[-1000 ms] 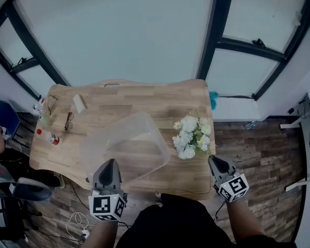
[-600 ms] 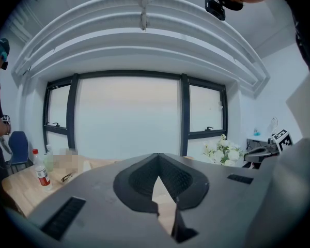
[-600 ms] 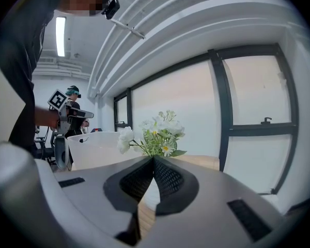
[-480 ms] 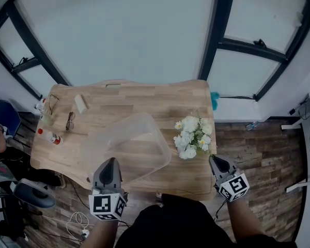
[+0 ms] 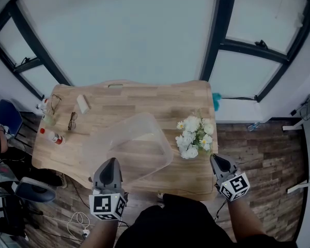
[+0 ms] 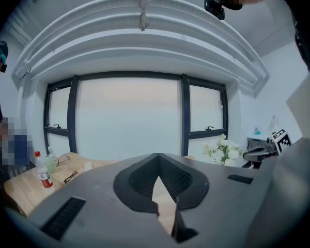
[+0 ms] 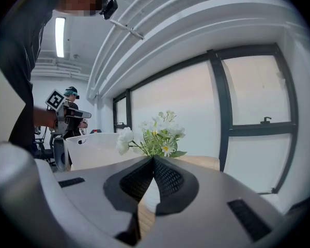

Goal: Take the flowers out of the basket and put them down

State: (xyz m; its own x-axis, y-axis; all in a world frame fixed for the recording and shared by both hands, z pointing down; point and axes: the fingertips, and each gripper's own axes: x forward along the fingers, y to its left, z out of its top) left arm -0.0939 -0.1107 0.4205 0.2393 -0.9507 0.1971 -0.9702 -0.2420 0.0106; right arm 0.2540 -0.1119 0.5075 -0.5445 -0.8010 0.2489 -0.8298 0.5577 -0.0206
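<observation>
A bunch of white flowers with green leaves rests on the right side of the wooden table, outside the translucent plastic basket that sits beside it at the table's front. My left gripper hovers shut at the basket's near edge, its jaws meeting tip to tip with nothing held. My right gripper is shut and empty just off the table's front right corner, a short way from the flowers. In the right gripper view the basket stands left of the flowers.
At the table's left end are a red-capped bottle, two pairs of glasses and a small white block. A blue chair stands left of the table. Windows line the far wall. Another person stands in the background.
The head view has drifted slightly, so the table and flowers sit a little more to the right. Both grippers stay shut in place; the flowers have not moved on the table.
</observation>
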